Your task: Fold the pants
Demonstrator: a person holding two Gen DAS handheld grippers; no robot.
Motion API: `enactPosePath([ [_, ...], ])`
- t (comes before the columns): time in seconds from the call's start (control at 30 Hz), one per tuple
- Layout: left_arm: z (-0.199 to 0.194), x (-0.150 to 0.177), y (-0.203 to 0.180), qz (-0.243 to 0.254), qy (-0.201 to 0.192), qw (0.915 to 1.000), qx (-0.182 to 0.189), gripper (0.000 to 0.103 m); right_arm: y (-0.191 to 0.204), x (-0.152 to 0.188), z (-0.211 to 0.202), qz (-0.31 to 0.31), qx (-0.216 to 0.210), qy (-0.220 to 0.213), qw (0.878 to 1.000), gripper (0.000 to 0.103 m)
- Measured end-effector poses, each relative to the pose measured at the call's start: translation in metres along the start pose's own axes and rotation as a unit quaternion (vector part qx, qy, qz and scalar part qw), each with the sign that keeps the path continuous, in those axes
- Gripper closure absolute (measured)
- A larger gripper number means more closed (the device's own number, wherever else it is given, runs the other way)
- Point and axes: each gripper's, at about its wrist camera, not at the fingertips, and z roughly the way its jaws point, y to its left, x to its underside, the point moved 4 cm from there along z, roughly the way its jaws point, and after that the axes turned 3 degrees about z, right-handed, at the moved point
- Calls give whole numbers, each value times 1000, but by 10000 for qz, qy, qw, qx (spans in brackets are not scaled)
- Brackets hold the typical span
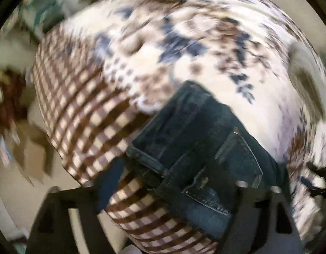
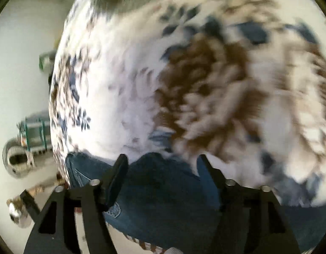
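Observation:
Dark blue jeans [image 1: 192, 139] lie folded on a bed, partly on a white floral blanket [image 1: 184, 42] and partly on a brown checked sheet [image 1: 82, 110]. A back pocket [image 1: 232, 165] faces up. My left gripper [image 1: 169, 190] is open just above the jeans' near end, and its fingertips are hard to make out. In the right wrist view the jeans [image 2: 163, 190] fill the bottom. My right gripper [image 2: 163, 163] is open, with one finger [image 2: 117, 175] on each side of a hump of denim. Both views are blurred by motion.
The bed edge runs along the left, with pale floor [image 1: 14, 190] beyond it. A green crate [image 2: 36, 131] and a grey round object [image 2: 14, 158] stand on the floor left of the bed. The blanket [image 2: 184, 84] spreads ahead.

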Motion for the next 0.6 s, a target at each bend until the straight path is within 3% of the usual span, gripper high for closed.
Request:
enactPosePath([
  [0.1, -14, 9, -34, 528, -170, 9984, -132, 17, -34, 27, -30, 467, -79, -295, 9984, 17],
  [0.33, -28, 65, -155, 1560, 7, 9875, 234, 16, -156, 109, -97, 1564, 163, -987, 9826, 0],
  [0.5, -33, 132, -260, 2343, 193, 9699, 636, 16, -287, 168, -143, 2707, 290, -1328, 9530, 0],
  [0.6, -33, 166, -310, 2737, 239, 9587, 729, 16, -370, 204, -176, 3352, 513, -1699, 9253, 0],
])
